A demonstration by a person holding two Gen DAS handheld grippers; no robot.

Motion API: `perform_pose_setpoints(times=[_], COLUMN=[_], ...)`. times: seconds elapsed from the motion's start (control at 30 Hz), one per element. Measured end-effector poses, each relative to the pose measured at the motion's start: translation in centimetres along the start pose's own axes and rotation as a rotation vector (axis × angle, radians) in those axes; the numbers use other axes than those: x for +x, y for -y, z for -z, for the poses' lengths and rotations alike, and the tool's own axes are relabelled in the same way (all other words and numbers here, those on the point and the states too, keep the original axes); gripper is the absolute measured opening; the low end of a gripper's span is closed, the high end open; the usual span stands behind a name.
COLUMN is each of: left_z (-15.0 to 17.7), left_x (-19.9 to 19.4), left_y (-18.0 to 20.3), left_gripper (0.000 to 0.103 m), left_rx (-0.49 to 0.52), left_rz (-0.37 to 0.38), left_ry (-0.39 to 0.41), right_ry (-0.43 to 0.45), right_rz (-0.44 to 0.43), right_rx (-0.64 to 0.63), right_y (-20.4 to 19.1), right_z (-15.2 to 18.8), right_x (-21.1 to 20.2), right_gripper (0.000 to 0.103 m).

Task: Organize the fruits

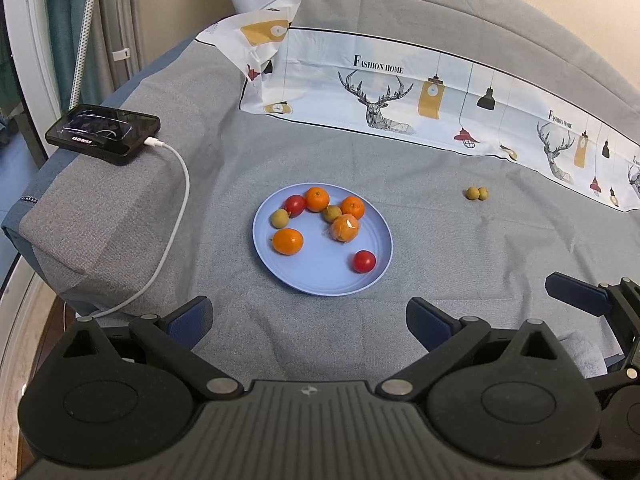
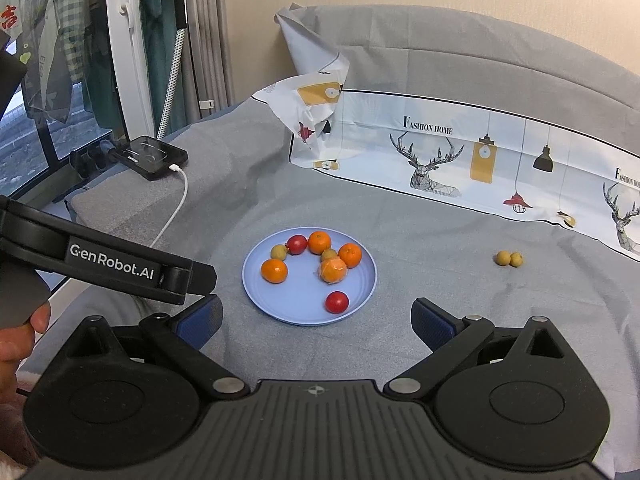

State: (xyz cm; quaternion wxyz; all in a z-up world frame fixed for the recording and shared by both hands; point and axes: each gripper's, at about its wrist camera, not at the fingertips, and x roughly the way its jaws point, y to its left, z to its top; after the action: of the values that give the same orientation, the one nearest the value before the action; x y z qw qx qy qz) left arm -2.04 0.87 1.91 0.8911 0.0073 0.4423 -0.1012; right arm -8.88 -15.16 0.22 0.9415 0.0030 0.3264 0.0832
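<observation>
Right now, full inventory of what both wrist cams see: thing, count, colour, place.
plate: 1, light blue, centre of the grey bedspread
oranges: 4, orange, on plate; one plastic-wrapped
tomatoes: 2, red, on plate
longans on plate: 2, yellow-green
loose longans: 2, yellow-green, on bedspread right of plate, side by side
phone: 1, black, on grey cushion at left
cable: 1, white, plugged into phone
printed sheet: 1, white with deer and lamps, behind plate
left gripper: open, empty
right gripper: open, empty
hand: bottom-left edge, right view
</observation>
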Motion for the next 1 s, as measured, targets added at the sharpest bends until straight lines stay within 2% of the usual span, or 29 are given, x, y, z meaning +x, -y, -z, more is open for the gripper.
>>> perform_pose_setpoints(times=[1.0], left_z=[-0.45], left_x=[0.79], left_y=[0.18], left_gripper=[0.103], left_rx=[0.017], left_rz=[-0.010], left_ry=[-0.021], right_ry=[-0.009], right_rz=[0.003], right_rx=[0.020], right_y=[0.69], right_z=[0.40], right_x=[0.56], right_gripper=[0.100])
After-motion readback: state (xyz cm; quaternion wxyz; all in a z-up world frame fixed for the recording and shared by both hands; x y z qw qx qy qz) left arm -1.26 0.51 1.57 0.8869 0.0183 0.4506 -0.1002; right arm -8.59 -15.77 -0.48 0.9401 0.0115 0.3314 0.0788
